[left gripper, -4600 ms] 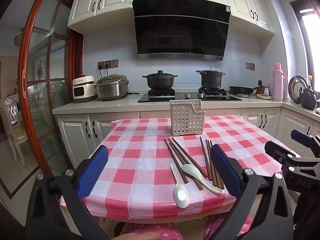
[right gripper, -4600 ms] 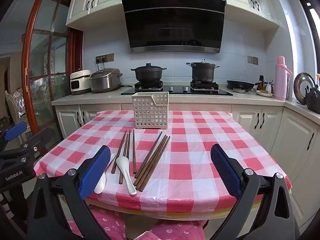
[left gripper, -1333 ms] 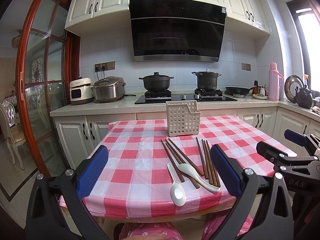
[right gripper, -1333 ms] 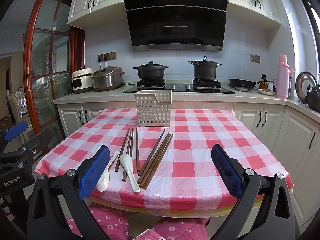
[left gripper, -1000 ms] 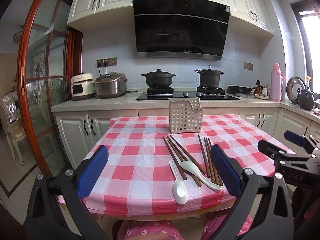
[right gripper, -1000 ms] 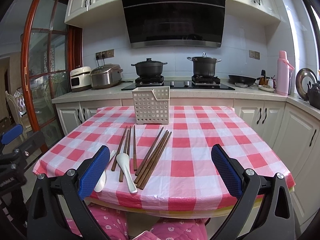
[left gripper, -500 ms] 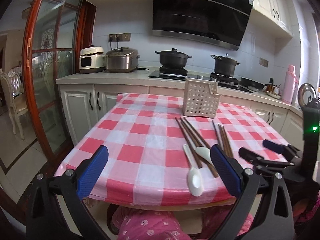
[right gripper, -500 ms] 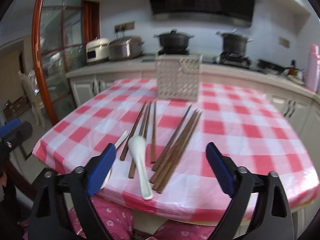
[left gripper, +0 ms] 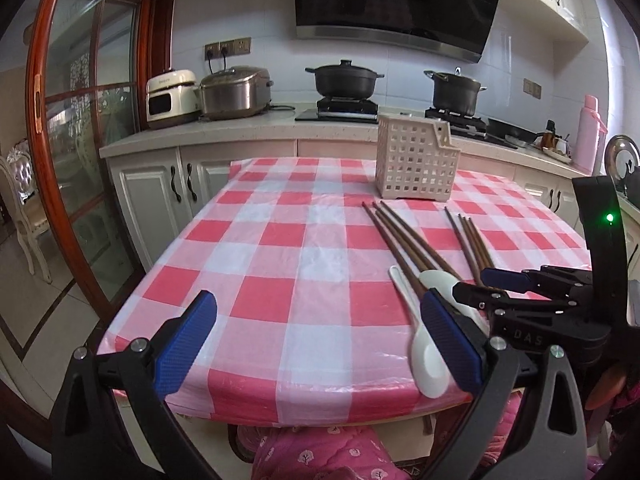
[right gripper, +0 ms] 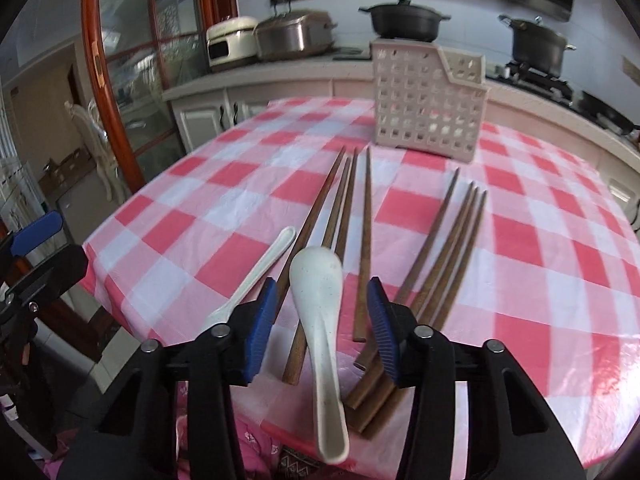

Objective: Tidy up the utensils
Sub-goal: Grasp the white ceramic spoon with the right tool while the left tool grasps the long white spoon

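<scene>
White spoon (right gripper: 318, 300) atop chopsticks (right gripper: 340, 216) near table edge, right gripper (right gripper: 322, 320) fingers parted astride it, left gripper (left gripper: 316, 340) agape.

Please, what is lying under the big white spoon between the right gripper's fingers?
Under the white spoon lie brown wooden chopsticks on the checked tablecloth. The spoon covers their middle parts, so how many it touches cannot be seen.
</scene>
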Action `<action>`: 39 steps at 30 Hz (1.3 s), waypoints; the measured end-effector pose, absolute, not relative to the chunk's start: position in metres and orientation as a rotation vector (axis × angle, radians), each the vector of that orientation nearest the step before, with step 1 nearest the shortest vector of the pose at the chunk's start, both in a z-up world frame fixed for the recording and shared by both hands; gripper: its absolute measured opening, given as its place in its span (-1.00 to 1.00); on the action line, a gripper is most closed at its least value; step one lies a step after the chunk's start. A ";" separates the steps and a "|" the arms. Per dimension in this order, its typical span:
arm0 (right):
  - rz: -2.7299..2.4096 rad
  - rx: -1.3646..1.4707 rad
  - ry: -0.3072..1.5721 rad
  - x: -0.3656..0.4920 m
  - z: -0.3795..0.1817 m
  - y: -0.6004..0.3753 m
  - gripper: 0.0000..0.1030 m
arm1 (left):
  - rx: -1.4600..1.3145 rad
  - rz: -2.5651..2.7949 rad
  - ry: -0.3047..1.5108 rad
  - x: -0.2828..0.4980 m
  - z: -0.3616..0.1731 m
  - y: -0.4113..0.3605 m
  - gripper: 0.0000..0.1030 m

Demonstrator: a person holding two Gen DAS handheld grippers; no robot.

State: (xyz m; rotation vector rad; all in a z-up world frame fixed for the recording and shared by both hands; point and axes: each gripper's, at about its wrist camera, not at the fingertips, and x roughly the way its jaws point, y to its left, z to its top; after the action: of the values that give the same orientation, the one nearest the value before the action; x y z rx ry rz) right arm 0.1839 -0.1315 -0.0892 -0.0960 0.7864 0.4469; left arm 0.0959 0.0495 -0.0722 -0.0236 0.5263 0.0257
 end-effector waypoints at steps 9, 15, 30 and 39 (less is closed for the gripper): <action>0.484 -0.124 0.853 0.210 -0.097 -0.118 -0.19 | -0.025 -0.042 0.580 0.118 -0.092 0.045 0.90; 0.519 -0.151 0.879 0.215 -0.100 -0.112 -0.31 | -0.023 -0.052 0.616 0.129 -0.098 0.044 0.90; 0.525 -0.036 0.793 0.210 -0.065 -0.149 -0.31 | 0.011 -0.156 0.724 0.163 -0.110 0.006 0.79; 0.546 0.026 0.740 0.200 -0.051 -0.170 -0.31 | 0.007 -0.164 0.852 0.192 -0.126 -0.009 -0.08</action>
State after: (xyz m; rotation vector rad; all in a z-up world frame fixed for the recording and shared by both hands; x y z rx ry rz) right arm 0.2003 -0.1697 -0.0509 0.0260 0.7396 0.5459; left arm 0.1918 -0.0090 -0.1263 0.0070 0.8525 -0.1640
